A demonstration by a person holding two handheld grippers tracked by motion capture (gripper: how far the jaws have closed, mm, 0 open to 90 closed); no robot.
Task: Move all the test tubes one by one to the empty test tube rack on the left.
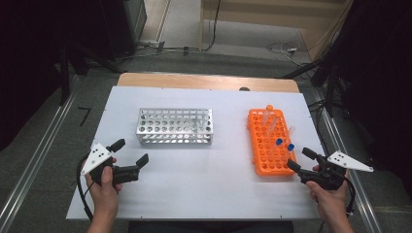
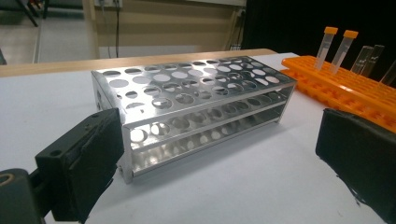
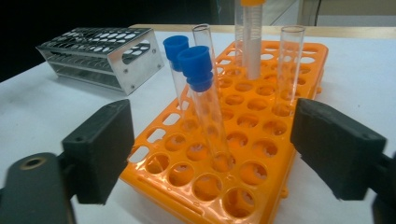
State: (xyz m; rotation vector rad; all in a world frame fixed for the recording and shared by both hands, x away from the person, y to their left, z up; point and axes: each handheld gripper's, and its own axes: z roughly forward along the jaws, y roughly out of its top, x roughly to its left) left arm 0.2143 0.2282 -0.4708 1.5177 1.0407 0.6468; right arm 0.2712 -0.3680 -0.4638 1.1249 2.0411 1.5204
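Right gripper (image 3: 210, 154), jaws spread and empty, faces the blue-capped clear tube (image 3: 205, 102) standing in the orange plastic rack (image 1: 270, 145) at frame right, apparently lining up a grasp; left gripper (image 1: 131, 158) waits released lower left.

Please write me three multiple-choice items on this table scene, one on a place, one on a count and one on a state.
1. Where does the orange rack stand?
A. in front of the right gripper
B. in front of the left gripper
C. on top of the metal rack

2. How many blue-capped tubes stand in the orange rack?
A. none
B. two
C. five

3. How do the right gripper's jaws stand?
A. shut on a tube
B. shut on nothing
C. open, holding nothing

Answers: 1 A, the high view shows it at the right gripper; 2 B, two blue caps show; 3 C, the jaws stand apart, touching no tube.
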